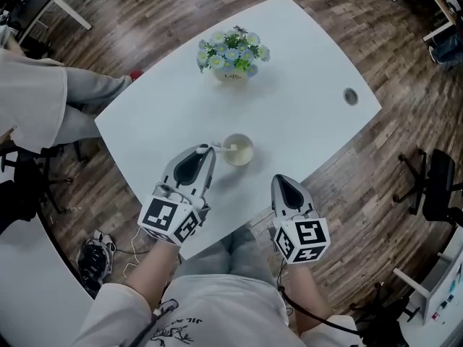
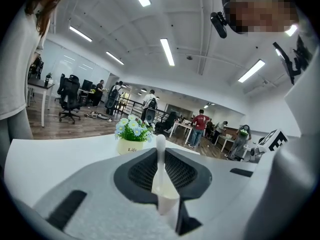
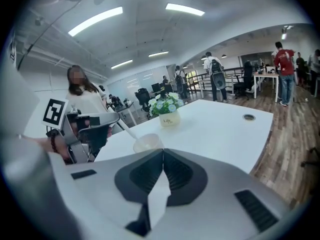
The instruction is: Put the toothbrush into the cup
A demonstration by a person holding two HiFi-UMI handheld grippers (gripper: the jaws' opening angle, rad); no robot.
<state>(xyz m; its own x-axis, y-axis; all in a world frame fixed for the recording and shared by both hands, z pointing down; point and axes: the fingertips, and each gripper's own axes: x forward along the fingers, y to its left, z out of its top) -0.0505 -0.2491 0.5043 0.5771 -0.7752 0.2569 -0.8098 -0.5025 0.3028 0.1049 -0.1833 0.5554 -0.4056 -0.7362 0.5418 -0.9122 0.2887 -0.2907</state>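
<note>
Left claw [image 1: 205,150] is pinching the toothbrush [image 1: 220,148], its far end reaching the rim of the cup [image 1: 239,151] near the counter's [image 1: 304,85] near edge. Right claw [image 1: 283,180] is hanging pressed together, empty, over that edge.

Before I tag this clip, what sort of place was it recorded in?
Most likely an open-plan office: a white desk with a round cable port, black wheeled office chairs, and people standing about in the background under long ceiling strip lights.
</note>
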